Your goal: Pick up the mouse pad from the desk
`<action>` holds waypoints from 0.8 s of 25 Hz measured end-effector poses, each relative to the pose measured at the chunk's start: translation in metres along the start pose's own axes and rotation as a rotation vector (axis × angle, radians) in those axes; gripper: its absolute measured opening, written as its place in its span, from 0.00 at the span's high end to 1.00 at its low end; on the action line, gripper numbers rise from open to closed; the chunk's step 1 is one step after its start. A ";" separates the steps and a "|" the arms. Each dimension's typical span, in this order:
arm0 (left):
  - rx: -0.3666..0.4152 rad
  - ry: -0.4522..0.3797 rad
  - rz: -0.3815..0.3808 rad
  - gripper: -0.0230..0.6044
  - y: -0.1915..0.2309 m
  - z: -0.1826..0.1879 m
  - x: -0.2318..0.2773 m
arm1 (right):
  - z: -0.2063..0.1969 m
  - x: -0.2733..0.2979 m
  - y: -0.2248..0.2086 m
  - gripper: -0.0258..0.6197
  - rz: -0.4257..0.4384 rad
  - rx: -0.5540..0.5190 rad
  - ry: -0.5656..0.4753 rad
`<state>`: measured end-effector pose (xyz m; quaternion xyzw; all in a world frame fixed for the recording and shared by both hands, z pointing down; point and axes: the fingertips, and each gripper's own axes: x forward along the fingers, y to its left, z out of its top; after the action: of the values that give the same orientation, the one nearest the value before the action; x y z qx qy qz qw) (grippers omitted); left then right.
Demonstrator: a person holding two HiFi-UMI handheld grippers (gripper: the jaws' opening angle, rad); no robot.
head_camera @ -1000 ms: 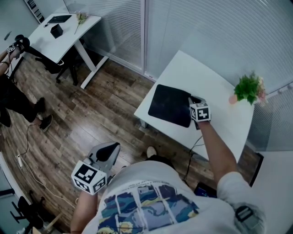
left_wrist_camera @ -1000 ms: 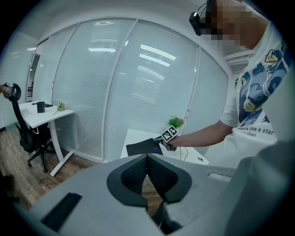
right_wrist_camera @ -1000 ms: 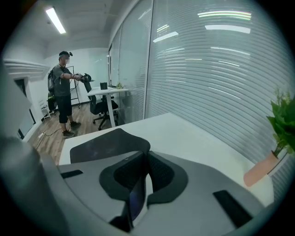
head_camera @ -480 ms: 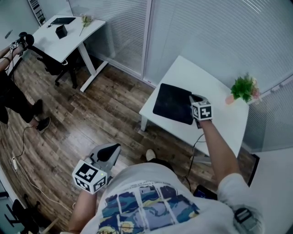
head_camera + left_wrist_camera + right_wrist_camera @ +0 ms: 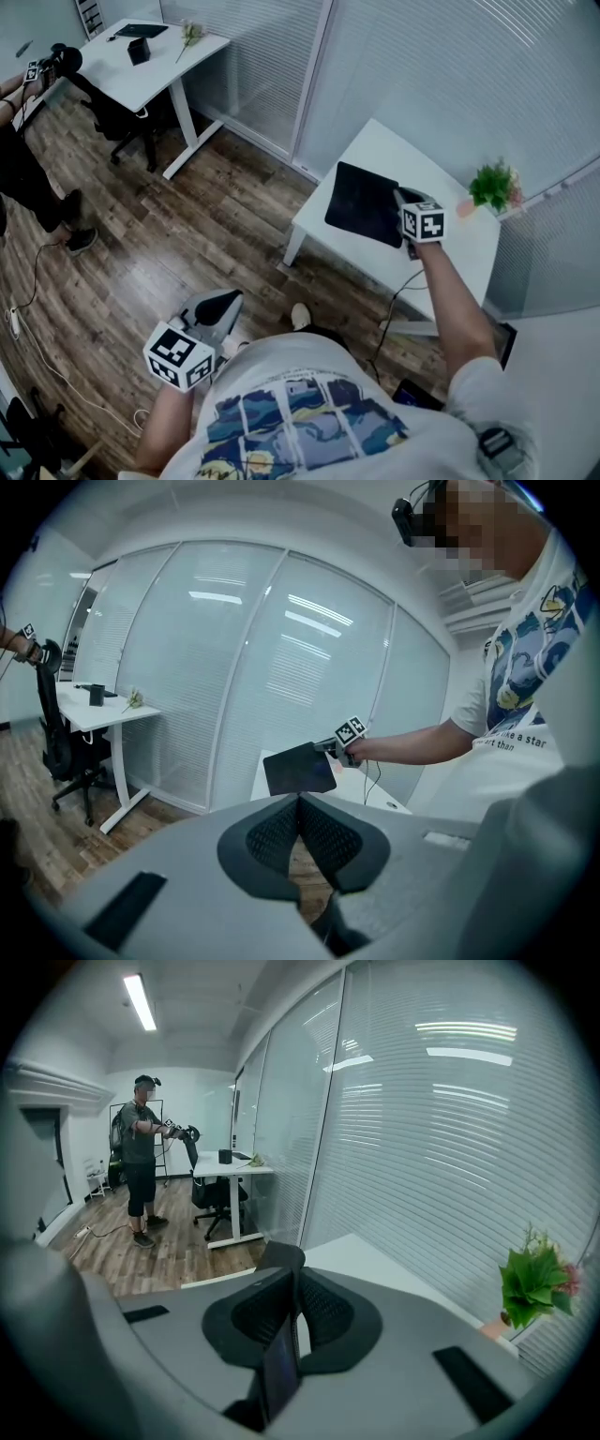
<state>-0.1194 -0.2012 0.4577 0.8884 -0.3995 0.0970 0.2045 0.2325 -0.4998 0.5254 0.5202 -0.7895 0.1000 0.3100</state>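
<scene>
The black mouse pad point(image 5: 361, 202) hangs tilted above the white desk point(image 5: 441, 258), clear of its top. My right gripper point(image 5: 398, 197) is shut on the pad's right edge. In the right gripper view the mouse pad point(image 5: 279, 1358) runs edge-on between the two pads of the right gripper point(image 5: 295, 1274), with the desk point(image 5: 366, 1260) below. From the left gripper view, the mouse pad point(image 5: 300, 769) shows as a dark square held out by the right gripper point(image 5: 328, 747). My left gripper point(image 5: 225, 302) stays low by my body, over the wooden floor, its pads point(image 5: 281, 832) closed together with nothing between them.
A small potted plant point(image 5: 494, 186) stands at the desk's far right corner. A cable point(image 5: 398, 300) hangs off the desk's near edge. Blinds and a glass wall point(image 5: 422, 66) run behind. A second white desk point(image 5: 141, 70) with a chair and another person point(image 5: 19, 169) are at far left.
The right gripper has risen with the mouse pad, which has left the desk top and now hangs tilted. The left gripper has shifted slightly beside my body.
</scene>
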 end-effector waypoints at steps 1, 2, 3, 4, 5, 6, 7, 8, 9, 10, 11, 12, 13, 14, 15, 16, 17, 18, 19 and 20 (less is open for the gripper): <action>-0.003 -0.005 0.001 0.96 0.000 -0.001 -0.006 | 0.004 -0.005 0.002 0.92 -0.003 -0.004 -0.004; -0.007 -0.008 0.002 0.96 -0.001 -0.003 -0.011 | 0.009 -0.010 0.004 0.92 -0.006 -0.008 -0.008; -0.010 -0.010 0.004 0.96 0.000 -0.005 -0.016 | 0.012 -0.014 0.006 0.92 -0.009 -0.012 -0.012; -0.011 -0.012 0.005 0.96 0.000 -0.008 -0.020 | 0.015 -0.017 0.008 0.92 -0.013 -0.015 -0.015; -0.011 -0.013 0.005 0.96 0.001 -0.010 -0.024 | 0.018 -0.020 0.009 0.92 -0.016 -0.016 -0.017; -0.009 -0.016 0.005 0.96 0.001 -0.013 -0.028 | 0.021 -0.024 0.011 0.92 -0.020 -0.019 -0.021; -0.010 -0.018 0.004 0.96 0.002 -0.015 -0.032 | 0.025 -0.028 0.013 0.92 -0.021 -0.021 -0.027; -0.013 -0.021 0.004 0.96 0.002 -0.016 -0.036 | 0.030 -0.033 0.016 0.92 -0.022 -0.024 -0.034; -0.018 -0.023 0.003 0.96 0.001 -0.018 -0.041 | 0.035 -0.039 0.018 0.92 -0.023 -0.027 -0.040; -0.025 -0.026 0.002 0.96 0.001 -0.020 -0.046 | 0.039 -0.045 0.020 0.92 -0.026 -0.027 -0.043; -0.029 -0.028 0.000 0.96 0.000 -0.021 -0.051 | 0.042 -0.052 0.022 0.92 -0.029 -0.028 -0.046; -0.031 -0.030 -0.003 0.96 -0.001 -0.022 -0.055 | 0.048 -0.058 0.024 0.92 -0.030 -0.031 -0.052; -0.032 -0.032 -0.005 0.96 -0.001 -0.023 -0.059 | 0.053 -0.065 0.027 0.92 -0.031 -0.034 -0.059; -0.031 -0.033 -0.008 0.96 -0.001 -0.024 -0.063 | 0.057 -0.071 0.029 0.92 -0.030 -0.036 -0.063; -0.030 -0.035 -0.010 0.96 -0.002 -0.026 -0.066 | 0.059 -0.075 0.031 0.92 -0.029 -0.036 -0.064; -0.029 -0.036 -0.013 0.96 -0.002 -0.027 -0.069 | 0.060 -0.080 0.033 0.92 -0.029 -0.035 -0.063; -0.025 -0.039 -0.016 0.96 -0.002 -0.029 -0.073 | 0.063 -0.086 0.036 0.92 -0.029 -0.036 -0.067; -0.020 -0.043 -0.020 0.96 -0.002 -0.031 -0.076 | 0.068 -0.092 0.040 0.92 -0.028 -0.040 -0.076; -0.016 -0.046 -0.025 0.96 -0.003 -0.032 -0.079 | 0.072 -0.098 0.045 0.92 -0.026 -0.044 -0.084; -0.015 -0.049 -0.030 0.96 -0.003 -0.033 -0.083 | 0.076 -0.103 0.048 0.92 -0.025 -0.046 -0.088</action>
<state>-0.1725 -0.1298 0.4584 0.8948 -0.3917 0.0694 0.2026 0.1881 -0.4363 0.4124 0.5265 -0.7979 0.0552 0.2881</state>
